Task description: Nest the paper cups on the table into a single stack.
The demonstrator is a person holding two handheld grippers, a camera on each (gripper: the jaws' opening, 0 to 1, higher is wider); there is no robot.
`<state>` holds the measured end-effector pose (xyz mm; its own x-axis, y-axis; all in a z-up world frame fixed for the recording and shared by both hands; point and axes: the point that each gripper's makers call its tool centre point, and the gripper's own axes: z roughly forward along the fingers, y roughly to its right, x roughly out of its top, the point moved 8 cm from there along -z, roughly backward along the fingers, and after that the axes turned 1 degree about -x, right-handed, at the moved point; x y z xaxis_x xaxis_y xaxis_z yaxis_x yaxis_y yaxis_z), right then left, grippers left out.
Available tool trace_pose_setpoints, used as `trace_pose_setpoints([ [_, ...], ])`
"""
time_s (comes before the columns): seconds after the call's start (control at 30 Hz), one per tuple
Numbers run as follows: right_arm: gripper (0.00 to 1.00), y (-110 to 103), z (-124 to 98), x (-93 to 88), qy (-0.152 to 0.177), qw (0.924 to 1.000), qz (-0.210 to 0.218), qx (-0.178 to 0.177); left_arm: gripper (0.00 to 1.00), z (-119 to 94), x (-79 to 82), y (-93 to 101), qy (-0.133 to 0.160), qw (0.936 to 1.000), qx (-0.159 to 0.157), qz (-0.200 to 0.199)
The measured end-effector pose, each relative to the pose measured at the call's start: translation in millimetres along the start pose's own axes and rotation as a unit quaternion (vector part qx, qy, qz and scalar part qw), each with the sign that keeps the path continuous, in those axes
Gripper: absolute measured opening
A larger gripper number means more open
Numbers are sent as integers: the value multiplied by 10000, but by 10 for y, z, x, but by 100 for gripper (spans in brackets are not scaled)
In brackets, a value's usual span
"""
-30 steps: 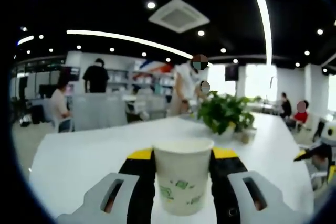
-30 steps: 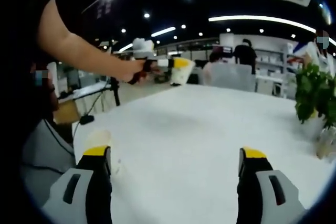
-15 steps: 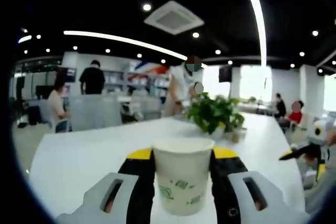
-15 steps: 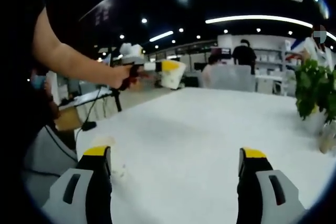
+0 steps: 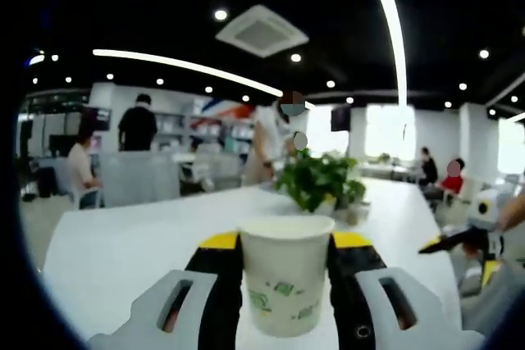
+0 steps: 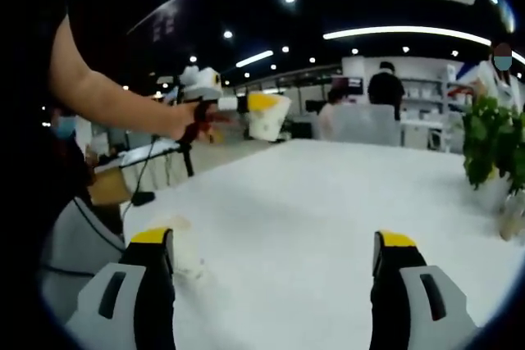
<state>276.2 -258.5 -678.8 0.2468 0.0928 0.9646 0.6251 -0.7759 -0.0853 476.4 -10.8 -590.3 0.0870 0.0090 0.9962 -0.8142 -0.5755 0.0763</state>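
The paper cup (image 5: 285,272) sits low centre in the left gripper view, clamped upright between the left gripper (image 5: 285,284) jaws, raised off the white table (image 5: 123,252). Over the last second the potted plant (image 5: 316,179) drifts left behind it, so the hand is swinging right. The right gripper (image 6: 275,284) stands wide and empty, a second cup (image 6: 176,243) beside its left jaw, now more exposed, the likely stacking target.

The paper cup (image 5: 285,272) looks matt white with a faint green print. The left gripper (image 5: 285,284) seems moulded plastic: grey shells, black jaws, yellow tips. The table (image 6: 328,219) is smooth, white, with a slight sheen.
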Motion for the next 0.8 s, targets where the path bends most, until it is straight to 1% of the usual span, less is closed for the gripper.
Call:
trace_pose_setpoints([
  [0.13, 100, 4, -13, 25, 11, 10000, -17, 1, 38, -9, 59, 99, 55, 9999, -108, 31],
  [0.27, 100, -3, -23, 80, 55, 10000, -38, 3, 38, -30, 95, 171, 56, 9998, -149, 91],
  [0.5, 100, -57, -27, 128, 104, 9999, -56, 58, 38, -153, 162, 296, 137, 9996, -204, 128],
  [0.57, 100, -61, -27, 128, 97, 9999, -64, 56, 38, -170, 161, 307, 142, 9996, -202, 120],
  [0.73, 100, -87, -50, 136, 104, 9999, -41, 71, 38, -273, 123, 425, 142, 9995, -225, 149],
  [0.8, 100, -101, -65, 145, 95, 9999, -74, 89, 38, -322, 104, 480, 170, 9995, -227, 104],
])
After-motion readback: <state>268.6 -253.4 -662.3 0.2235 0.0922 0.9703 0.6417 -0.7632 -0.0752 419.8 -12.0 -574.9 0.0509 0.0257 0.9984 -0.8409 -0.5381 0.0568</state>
